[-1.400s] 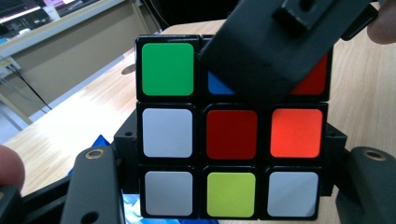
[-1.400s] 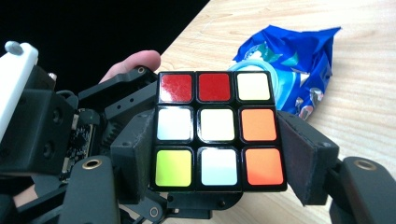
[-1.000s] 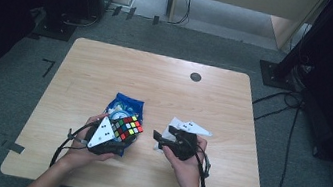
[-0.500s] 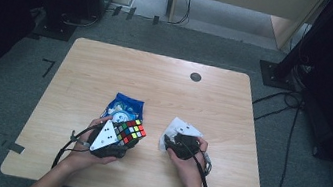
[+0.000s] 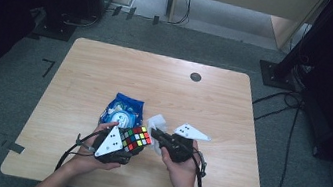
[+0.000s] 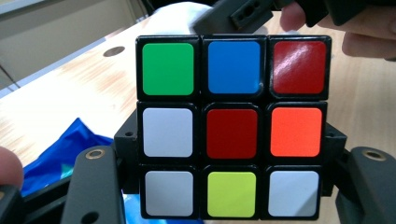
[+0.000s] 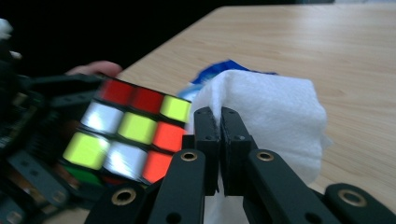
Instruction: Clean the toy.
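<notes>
A scrambled Rubik's cube is clamped in my left gripper, held just above the table's near edge. In the left gripper view the cube sits between the two jaws of the left gripper, a mixed-colour face toward the camera. My right gripper is shut on a folded white wipe, which sits right beside the cube's right edge. In the right gripper view the right gripper pinches the wipe, with the cube close on the left.
A blue packet lies on the wooden table just behind the cube. A round black grommet sits at the table's far side. Cables and black stands ring the table on the carpet.
The two grippers have drawn closer together; the wipe in the right gripper has moved left until it is next to the cube, and the cube has shifted slightly right and nearer.
</notes>
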`<state>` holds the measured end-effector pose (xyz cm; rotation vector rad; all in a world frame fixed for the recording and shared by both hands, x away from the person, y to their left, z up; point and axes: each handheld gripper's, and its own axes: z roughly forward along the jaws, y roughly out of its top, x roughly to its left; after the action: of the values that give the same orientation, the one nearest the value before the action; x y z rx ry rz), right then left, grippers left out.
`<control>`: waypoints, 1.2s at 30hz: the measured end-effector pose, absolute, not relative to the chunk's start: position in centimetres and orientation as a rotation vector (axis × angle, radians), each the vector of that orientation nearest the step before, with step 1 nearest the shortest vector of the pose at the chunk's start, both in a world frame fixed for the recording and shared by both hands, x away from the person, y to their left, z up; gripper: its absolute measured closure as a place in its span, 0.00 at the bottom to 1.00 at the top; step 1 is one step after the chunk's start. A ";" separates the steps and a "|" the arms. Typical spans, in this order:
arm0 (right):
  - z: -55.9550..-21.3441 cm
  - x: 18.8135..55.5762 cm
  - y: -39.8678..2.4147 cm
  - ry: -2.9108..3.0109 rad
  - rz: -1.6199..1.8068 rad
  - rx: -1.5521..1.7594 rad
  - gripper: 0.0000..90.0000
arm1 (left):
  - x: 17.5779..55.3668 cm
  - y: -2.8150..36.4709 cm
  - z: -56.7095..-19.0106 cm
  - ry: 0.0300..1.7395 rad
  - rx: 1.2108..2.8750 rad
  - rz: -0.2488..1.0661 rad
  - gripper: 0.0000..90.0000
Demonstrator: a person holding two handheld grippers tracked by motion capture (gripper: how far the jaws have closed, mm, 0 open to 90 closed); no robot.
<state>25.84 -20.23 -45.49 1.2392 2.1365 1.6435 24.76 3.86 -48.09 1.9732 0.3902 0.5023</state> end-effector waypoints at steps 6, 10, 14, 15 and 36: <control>-45.3 24.9 -18.9 2.129 1.740 1.234 0.98 | 24.5 3.5 -48.2 0.374 1.993 0.496 0.38; -44.5 24.4 -18.0 2.178 1.871 1.201 0.98 | 24.4 3.3 -48.4 0.370 1.995 0.500 0.38; -44.0 23.9 -17.5 2.224 1.923 1.128 0.98 | 24.4 3.5 -48.2 0.371 1.980 0.502 0.38; -43.8 23.8 -17.4 2.242 1.921 1.096 0.97 | 24.5 3.8 -48.0 0.363 1.977 0.498 0.38; -47.8 26.7 -20.0 2.080 1.730 1.418 0.80 | 25.4 6.8 -45.8 0.435 1.829 0.528 0.38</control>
<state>26.75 -19.99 -47.82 1.4178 2.0802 1.7296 25.39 6.79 -45.80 1.8285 0.4351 0.5282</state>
